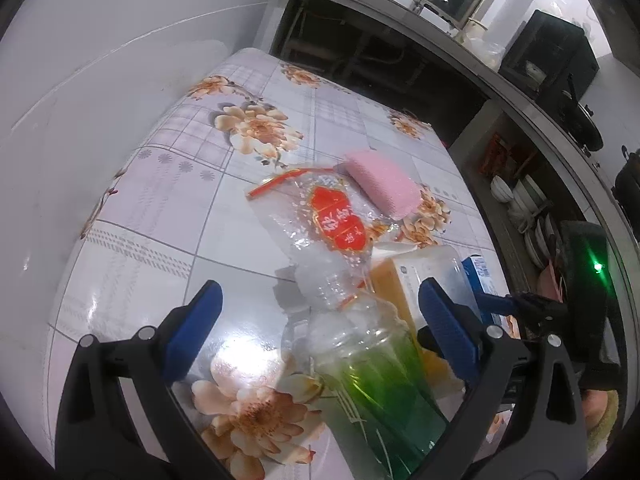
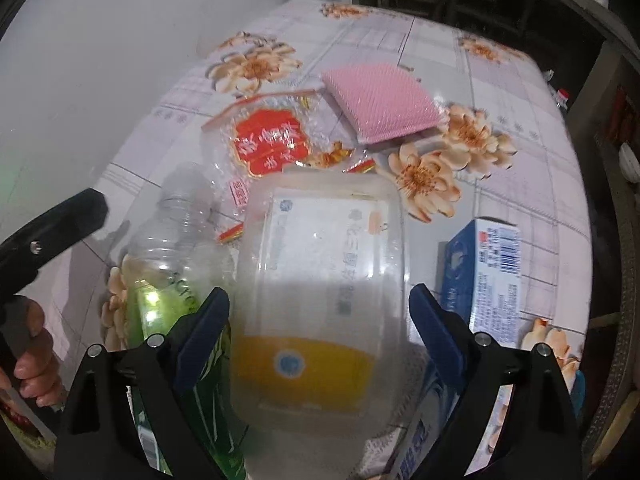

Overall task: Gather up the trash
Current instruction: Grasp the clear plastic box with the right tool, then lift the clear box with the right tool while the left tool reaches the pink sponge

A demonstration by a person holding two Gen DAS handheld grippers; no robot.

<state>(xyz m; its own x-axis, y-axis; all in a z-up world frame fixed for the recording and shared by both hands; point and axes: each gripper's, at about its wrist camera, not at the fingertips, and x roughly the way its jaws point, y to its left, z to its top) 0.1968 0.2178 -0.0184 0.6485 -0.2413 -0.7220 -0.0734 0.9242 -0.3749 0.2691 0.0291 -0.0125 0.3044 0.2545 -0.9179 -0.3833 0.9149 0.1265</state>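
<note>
Left wrist view: left gripper (image 1: 320, 334) over the floral counter (image 1: 168, 208); jaws apart, straddling the neck end of a clear plastic bottle (image 1: 372, 372) with a green label, no contact visible.
Right wrist view: right gripper (image 2: 320, 314) jaws apart, either side of a translucent plastic tub (image 2: 320, 300) holding a white-and-yellow carton; contact with the pads cannot be told.
Trash positions: bottle lies just left of the tub; crumpled clear wrapper (image 2: 272, 140) with red label beyond them; blue-and-white box (image 2: 488, 268) right of tub.
Other: pink scrub pad (image 2: 380, 100) at far side, overlapping the wrapper's edge.
</note>
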